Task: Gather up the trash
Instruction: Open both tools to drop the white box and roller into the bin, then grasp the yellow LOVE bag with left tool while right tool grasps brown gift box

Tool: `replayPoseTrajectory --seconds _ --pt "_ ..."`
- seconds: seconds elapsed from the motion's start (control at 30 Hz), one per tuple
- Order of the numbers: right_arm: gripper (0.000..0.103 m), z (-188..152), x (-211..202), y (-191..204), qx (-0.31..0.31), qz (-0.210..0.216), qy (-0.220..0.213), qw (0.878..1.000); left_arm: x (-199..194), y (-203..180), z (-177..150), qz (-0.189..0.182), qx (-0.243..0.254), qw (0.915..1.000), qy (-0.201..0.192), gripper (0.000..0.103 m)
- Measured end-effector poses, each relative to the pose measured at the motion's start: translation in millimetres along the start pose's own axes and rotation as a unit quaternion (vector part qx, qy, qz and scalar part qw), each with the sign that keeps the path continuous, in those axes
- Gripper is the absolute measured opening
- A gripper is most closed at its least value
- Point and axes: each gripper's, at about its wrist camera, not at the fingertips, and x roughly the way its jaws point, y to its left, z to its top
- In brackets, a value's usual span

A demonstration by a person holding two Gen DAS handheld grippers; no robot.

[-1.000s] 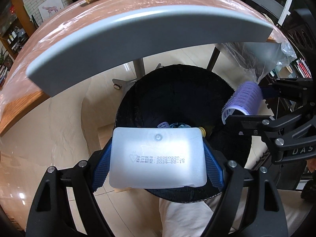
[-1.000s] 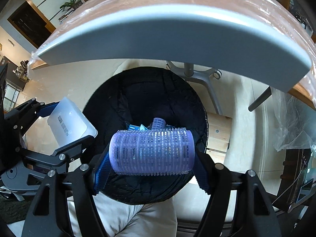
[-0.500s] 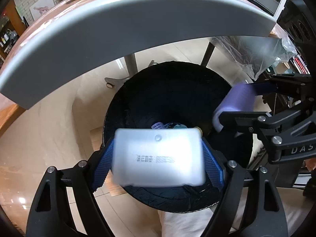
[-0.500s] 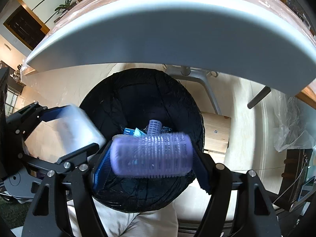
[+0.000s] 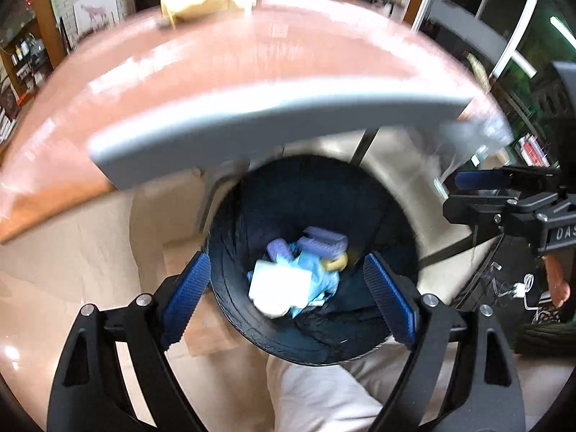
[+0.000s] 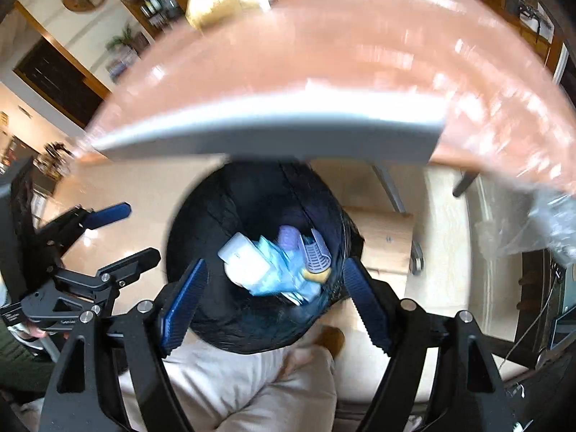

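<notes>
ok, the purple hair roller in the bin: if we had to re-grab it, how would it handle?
Probably light: the purple hair roller looks like a hollow, open-ended tube. Its cylindrical shape suggests it would roll on a flat surface, though here it is wedged among trash in the black bin. The bristly surface likely grips pads well, so slipping seems unlikely.

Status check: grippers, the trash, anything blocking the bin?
Left gripper open, empty; right gripper open, empty. White plastic tub and purple hair roller lie inside black-lined bin. Nothing blocking.
</notes>
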Motion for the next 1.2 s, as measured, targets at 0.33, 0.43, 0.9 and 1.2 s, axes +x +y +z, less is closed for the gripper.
replayPoseTrajectory --seconds 0.33,0.43,0.9,1.2 --pt "0.094 82 -70 24 -0.080 -0.071 -0.157 0.982 -86 20 92 0.032 0.003 0.9839 -0.176 0.101" --pt "0.094 122 -58 18 -0.075 -0.072 -0.162 0.981 -66 45 126 0.048 -0.020 0.9849 -0.165 0.101" --pt "0.094 292 34 -6 -0.017 -0.035 -0.128 0.991 21 134 239 -0.001 -0.066 0.9911 -0.116 0.101" --pt "0.084 332 82 -28 -0.063 -0.044 -0.073 0.994 56 155 260 -0.064 -0.034 0.9929 -0.095 0.100"
